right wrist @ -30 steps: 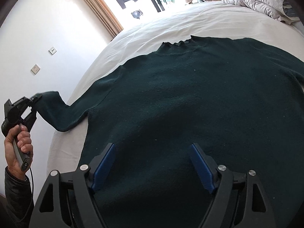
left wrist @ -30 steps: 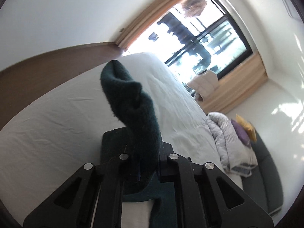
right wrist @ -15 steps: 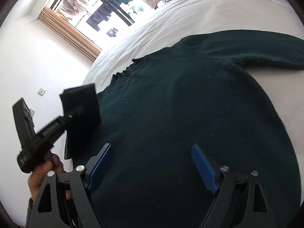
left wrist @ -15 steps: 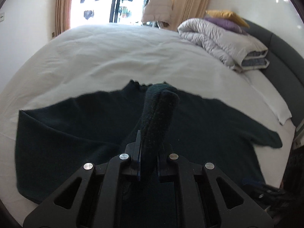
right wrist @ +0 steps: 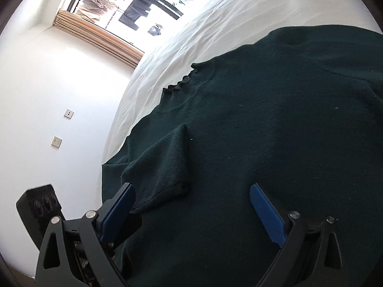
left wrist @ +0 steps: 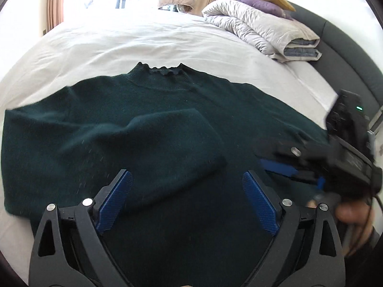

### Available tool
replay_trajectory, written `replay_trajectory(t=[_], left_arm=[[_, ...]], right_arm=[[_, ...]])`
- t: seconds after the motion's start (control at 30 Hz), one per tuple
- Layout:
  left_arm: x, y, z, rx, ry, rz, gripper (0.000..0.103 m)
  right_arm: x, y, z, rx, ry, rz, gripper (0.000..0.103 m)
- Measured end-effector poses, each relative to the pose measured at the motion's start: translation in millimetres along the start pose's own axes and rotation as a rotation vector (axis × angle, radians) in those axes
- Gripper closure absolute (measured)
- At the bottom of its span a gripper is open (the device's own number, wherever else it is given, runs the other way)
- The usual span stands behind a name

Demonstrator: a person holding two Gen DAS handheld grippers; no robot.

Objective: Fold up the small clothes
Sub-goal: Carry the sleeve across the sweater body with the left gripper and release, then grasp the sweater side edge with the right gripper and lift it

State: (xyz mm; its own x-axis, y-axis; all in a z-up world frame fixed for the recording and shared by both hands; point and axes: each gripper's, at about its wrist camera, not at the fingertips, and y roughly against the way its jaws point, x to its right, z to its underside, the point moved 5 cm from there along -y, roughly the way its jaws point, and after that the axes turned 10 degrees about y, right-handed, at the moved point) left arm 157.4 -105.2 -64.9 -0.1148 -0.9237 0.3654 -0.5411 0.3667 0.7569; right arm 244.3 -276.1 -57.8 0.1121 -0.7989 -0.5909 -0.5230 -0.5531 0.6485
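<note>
One dark green sweater (left wrist: 153,110) flat on white bed (left wrist: 119,40), one sleeve (left wrist: 167,143) folded across chest. Two grippers above: left (left wrist: 188,199) just opened, empty; right (right wrist: 191,212) widening, empty. One folded duvet (left wrist: 263,28) beyond.

The left tongs (left wrist: 186,201), which pinched the sleeve (left wrist: 153,148) a moment ago, have just been opening and now stand wide with nothing pressed between the pads. The sleeve, earlier stretched out to the side and then lifted upright, now lies folded across the body of the dark green sweater (right wrist: 275,124). The right tongs (right wrist: 191,212) have also just been opening a little more, above the sweater.
</note>
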Motion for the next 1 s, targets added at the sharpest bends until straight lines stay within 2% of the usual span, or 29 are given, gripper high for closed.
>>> replay_trajectory(t=[0.1, 0.2, 0.27, 0.33, 0.43, 0.53, 0.6, 0.7, 0.8, 0.9, 0.97, 1.0], left_arm=[[-27, 19, 8, 0.021, 0.086, 0.042, 0.008], [-61, 31, 10, 0.069, 0.164, 0.036, 0.009], [-81, 34, 10, 0.083, 0.218, 0.023, 0.009], [-90, 33, 8, 0.112, 0.257, 0.018, 0.009], [-101, 28, 8, 0.146, 0.273, 0.009, 0.009], [-103, 27, 11, 0.178, 0.261, 0.009, 0.009], [-106, 25, 15, 0.203, 0.242, 0.009, 0.009], [-121, 26, 15, 0.229, 0.295, 0.067, 0.009], [-140, 28, 13, 0.252, 0.37, 0.138, 0.009], [-149, 24, 10, 0.256, 0.391, 0.162, 0.009], [-150, 22, 10, 0.254, 0.382, 0.148, 0.009], [-150, 23, 9, 0.253, 0.379, 0.142, 0.009]], right_arm=[[-1, -10, -5, -0.022, -0.012, 0.008, 0.004], [-2, -16, -11, -0.039, -0.042, -0.007, 0.005], [-4, -19, -17, -0.056, -0.067, -0.018, 0.011], [-13, -21, -23, -0.069, -0.052, -0.018, 0.014], [-25, -25, -25, -0.083, -0.015, -0.001, 0.014], [-24, -45, -19, -0.165, -0.028, 0.024, 0.016], [-26, -53, -21, -0.165, -0.019, 0.026, 0.016], [-35, -62, -27, -0.166, -0.044, -0.053, 0.026], [-38, -72, -27, -0.174, -0.053, -0.09, 0.027], [-32, -81, -32, -0.164, -0.085, -0.094, 0.041], [-29, -80, -33, -0.165, -0.079, -0.086, 0.064], [-26, -81, -33, -0.171, -0.068, -0.068, 0.071]])
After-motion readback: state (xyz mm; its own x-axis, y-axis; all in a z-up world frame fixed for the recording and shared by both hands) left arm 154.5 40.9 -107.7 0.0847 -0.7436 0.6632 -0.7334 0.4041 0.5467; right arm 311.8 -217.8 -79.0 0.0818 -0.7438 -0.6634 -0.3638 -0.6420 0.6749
